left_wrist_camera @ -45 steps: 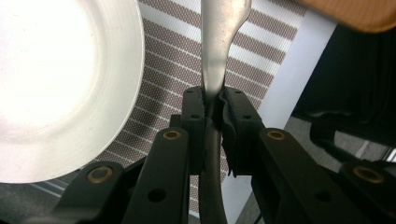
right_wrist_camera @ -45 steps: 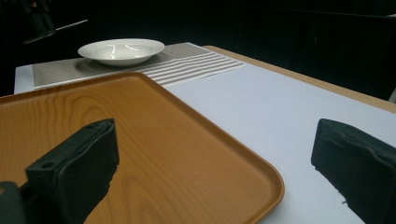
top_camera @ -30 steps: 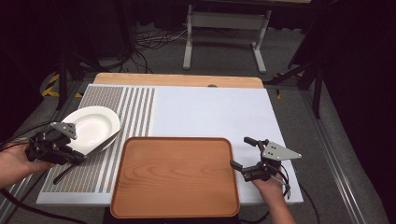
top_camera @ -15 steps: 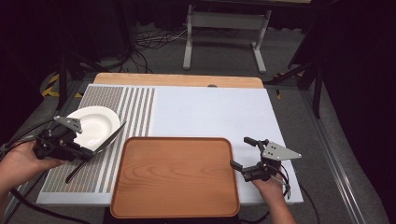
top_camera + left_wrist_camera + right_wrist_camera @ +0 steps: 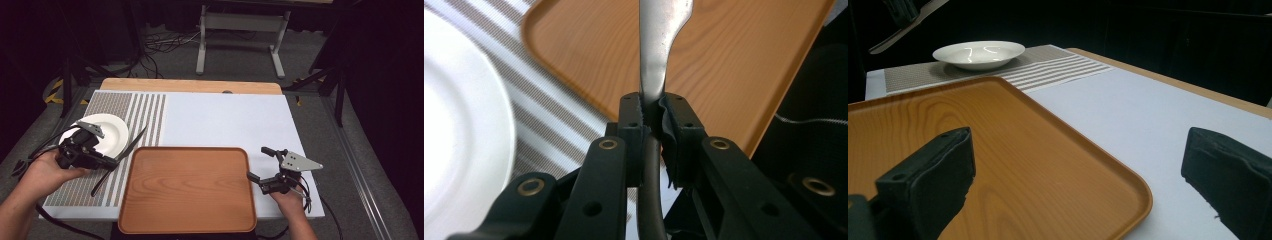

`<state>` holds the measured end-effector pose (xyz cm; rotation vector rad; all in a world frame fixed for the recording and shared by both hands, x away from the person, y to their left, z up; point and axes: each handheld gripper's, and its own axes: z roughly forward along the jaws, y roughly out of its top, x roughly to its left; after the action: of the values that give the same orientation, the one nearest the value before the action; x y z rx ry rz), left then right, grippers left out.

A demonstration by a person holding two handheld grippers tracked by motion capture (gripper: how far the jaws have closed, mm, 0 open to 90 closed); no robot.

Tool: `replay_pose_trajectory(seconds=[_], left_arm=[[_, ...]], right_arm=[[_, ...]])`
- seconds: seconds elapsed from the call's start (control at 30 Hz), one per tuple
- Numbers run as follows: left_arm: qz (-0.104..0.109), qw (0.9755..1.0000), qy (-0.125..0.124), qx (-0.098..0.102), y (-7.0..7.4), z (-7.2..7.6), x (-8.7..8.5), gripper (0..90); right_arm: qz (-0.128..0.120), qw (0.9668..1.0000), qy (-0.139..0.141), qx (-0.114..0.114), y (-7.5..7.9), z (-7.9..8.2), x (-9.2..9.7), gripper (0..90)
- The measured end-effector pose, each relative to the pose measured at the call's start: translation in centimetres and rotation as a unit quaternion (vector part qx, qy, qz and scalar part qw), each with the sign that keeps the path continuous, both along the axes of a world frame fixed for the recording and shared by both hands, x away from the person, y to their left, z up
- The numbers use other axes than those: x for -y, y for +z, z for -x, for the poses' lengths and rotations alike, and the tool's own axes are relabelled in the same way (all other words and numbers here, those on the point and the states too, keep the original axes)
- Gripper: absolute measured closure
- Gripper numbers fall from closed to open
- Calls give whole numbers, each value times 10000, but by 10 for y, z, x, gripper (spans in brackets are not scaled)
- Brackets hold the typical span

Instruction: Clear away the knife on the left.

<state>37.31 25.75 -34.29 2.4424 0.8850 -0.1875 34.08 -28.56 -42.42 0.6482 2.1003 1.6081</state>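
Your left gripper is clamped on a knife, held between the white plate and wooden tray. Your right gripper rests spread apart at the tray's right edge.

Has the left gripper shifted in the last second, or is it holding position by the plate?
Yes. The left gripper, shut on a utensil, has moved right along the plate, toward the tray.
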Motion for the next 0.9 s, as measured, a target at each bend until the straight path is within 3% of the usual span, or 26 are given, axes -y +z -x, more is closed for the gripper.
replay_pose_trajectory(seconds=[0.1, 0.43, 0.57, 0.73, 0.9], left_arm=[[37, 10000, -89, 3, -2, -1, 7, 802], [193, 9997, -6, -154, -8, -1, 23, 802], [388, 9990, 47, -232, -14, 2, 31, 802], [263, 9991, 100, -304, -23, 3, 43, 802], [274, 9988, 130, -382, -31, 4, 52, 802]], right_arm=[[-5, 10000, 0, 0, 0, 0, 0, 14], [-8, 10000, -6, -7, 0, 0, 1, 14], [-17, 10000, 10, -7, 0, 0, 1, 14], [-16, 10000, 11, -8, 0, 1, 1, 14], [-23, 10000, 13, 10, 0, 1, 2, 14]])
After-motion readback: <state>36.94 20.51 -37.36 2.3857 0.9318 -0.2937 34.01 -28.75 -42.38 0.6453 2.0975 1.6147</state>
